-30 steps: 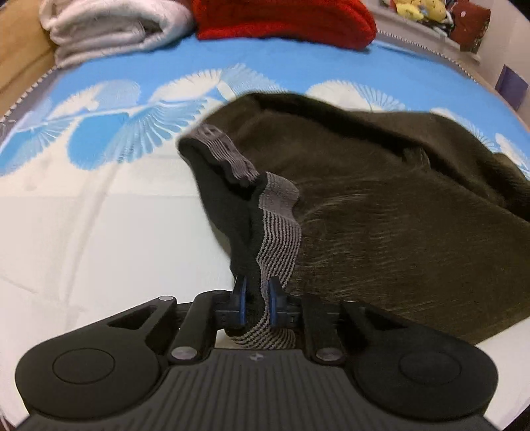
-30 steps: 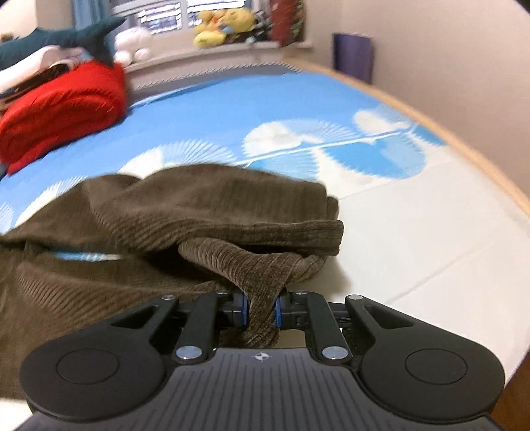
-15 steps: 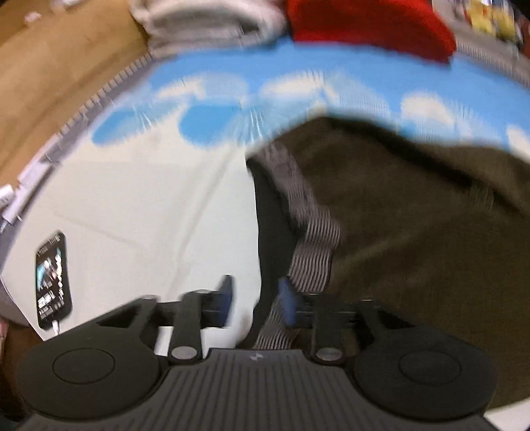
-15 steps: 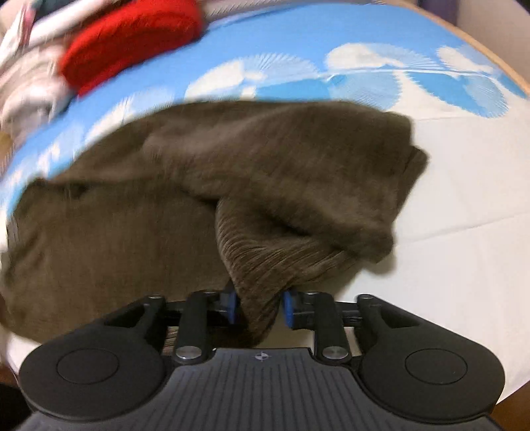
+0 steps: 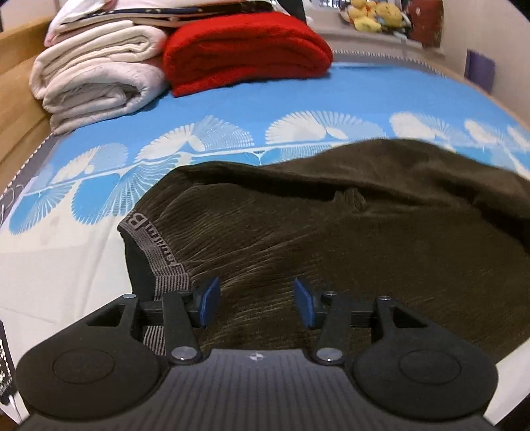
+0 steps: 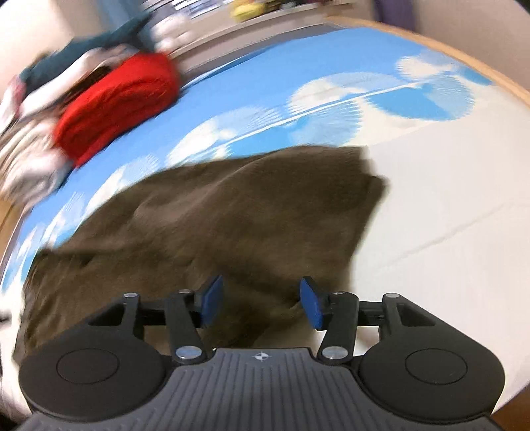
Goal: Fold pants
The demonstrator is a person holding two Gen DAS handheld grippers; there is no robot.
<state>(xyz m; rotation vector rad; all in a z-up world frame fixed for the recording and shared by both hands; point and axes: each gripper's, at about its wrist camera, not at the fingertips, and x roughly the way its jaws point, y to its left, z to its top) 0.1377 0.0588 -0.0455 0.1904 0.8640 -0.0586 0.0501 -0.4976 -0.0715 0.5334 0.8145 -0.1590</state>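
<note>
Dark brown corduroy pants (image 5: 331, 232) lie folded over on the bed, with a grey striped waistband (image 5: 155, 245) at their left end. My left gripper (image 5: 256, 303) is open just above the waist end, its blue pads apart and holding nothing. In the blurred right wrist view the pants (image 6: 215, 225) lie spread with the leg end at the right. My right gripper (image 6: 261, 303) is open above the near edge of the cloth and holds nothing.
A folded red blanket (image 5: 245, 46) and folded white bedding (image 5: 96, 73) sit at the far end of the bed. The blue and white sheet (image 5: 82, 265) surrounds the pants. A wooden bed rim (image 6: 463, 59) runs along the right. Plush toys (image 5: 374, 16) sit on the far sill.
Both grippers have opened and let go of the pants: the left released the waistband, the right released the leg end. The cloth now lies on the bed. The right camera is moving.
</note>
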